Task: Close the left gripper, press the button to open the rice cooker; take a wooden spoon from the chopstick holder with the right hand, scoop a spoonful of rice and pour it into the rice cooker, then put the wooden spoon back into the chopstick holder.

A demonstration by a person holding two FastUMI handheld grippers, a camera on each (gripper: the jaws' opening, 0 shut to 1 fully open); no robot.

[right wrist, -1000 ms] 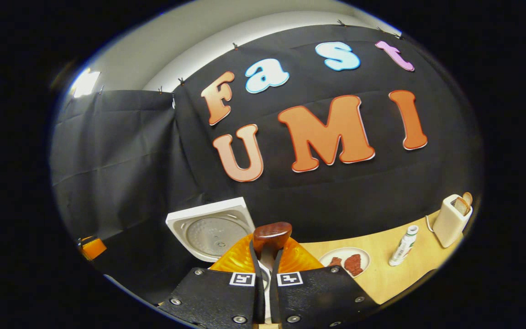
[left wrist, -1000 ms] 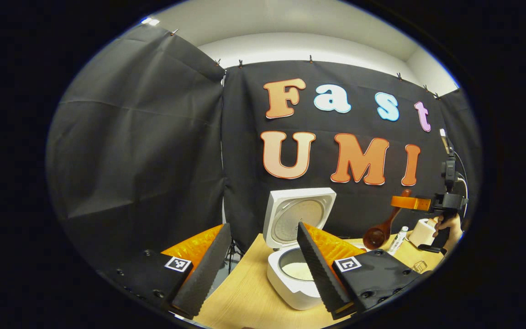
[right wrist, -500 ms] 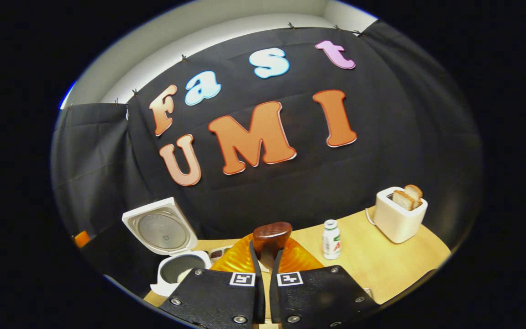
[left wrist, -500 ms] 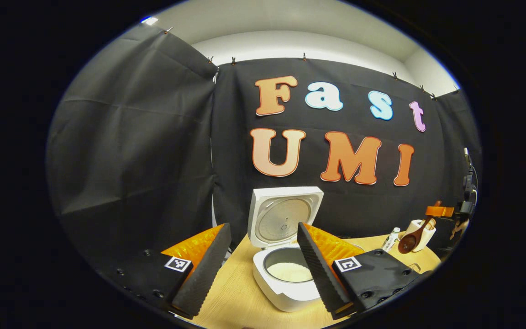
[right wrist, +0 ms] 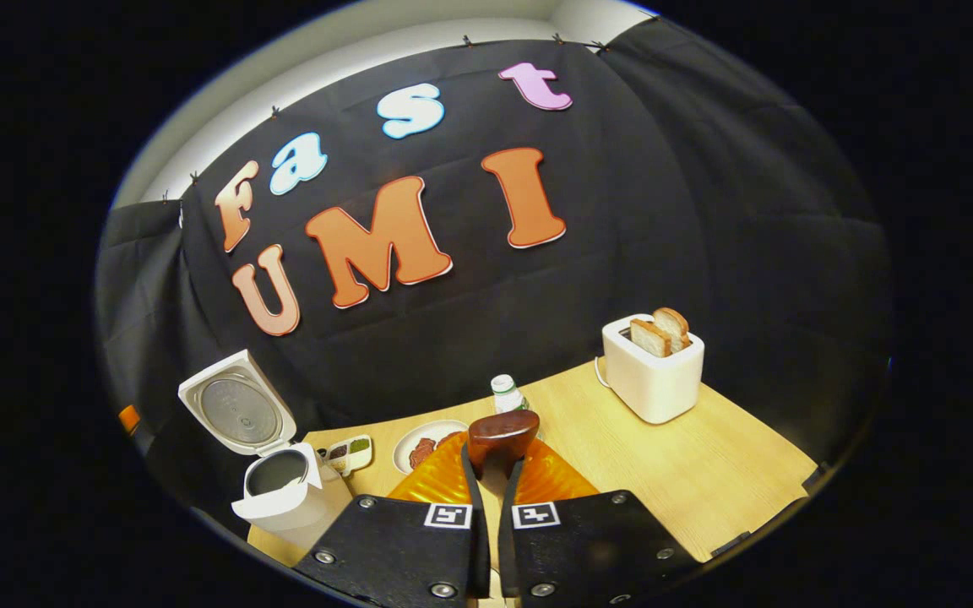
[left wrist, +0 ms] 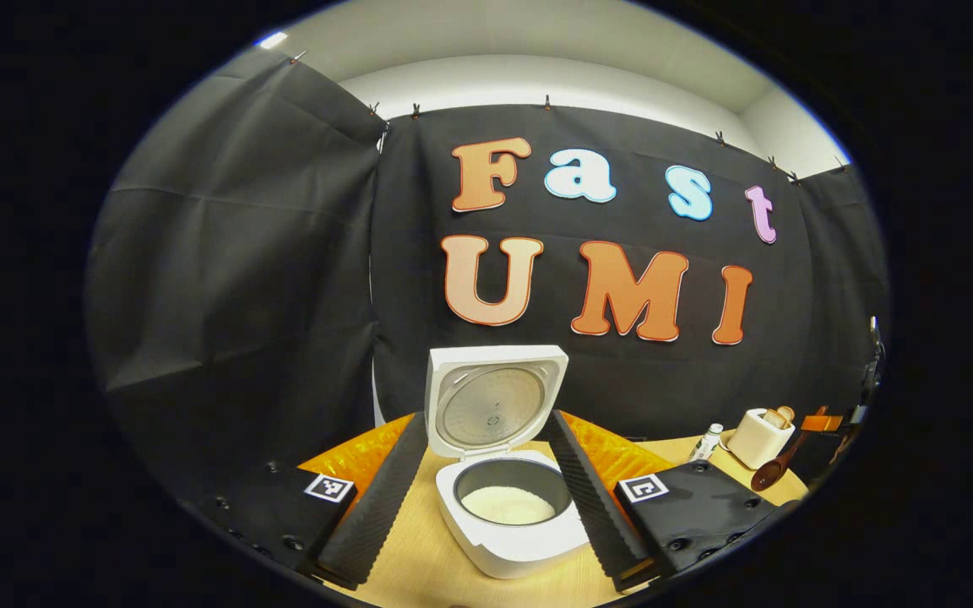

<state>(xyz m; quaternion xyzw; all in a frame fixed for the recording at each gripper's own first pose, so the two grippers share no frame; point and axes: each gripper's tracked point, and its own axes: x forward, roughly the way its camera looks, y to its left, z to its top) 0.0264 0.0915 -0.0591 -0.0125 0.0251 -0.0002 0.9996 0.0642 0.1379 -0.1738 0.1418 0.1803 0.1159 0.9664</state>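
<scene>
The white rice cooker [left wrist: 510, 540] stands with its lid [left wrist: 493, 404] raised, and white rice [left wrist: 507, 505] lies in its pot. My left gripper [left wrist: 486, 502] is open, its two fingers framing the cooker from a short way back. In the left gripper view, far right, the wooden spoon [left wrist: 775, 469] hangs bowl-down from my right gripper [left wrist: 820, 420]. In the right gripper view my right gripper [right wrist: 491, 473] is shut on the wooden spoon's handle [right wrist: 502, 436], whose dark rounded end sticks up between the fingers. The open cooker [right wrist: 282, 490] sits at the lower left there.
On the wooden table [right wrist: 706, 473] stand a white toaster [right wrist: 654, 371] holding bread slices, a small white bottle [right wrist: 503, 392], a plate of food [right wrist: 429, 444] and a small dish [right wrist: 350, 453]. The toaster [left wrist: 759, 436] and bottle [left wrist: 708, 440] also stand right of the cooker.
My right gripper has swung right and lower with the spoon, away from the cooker and toward the toaster side. The left gripper's view has shifted, so the cooker now sits centred between its open fingers.
</scene>
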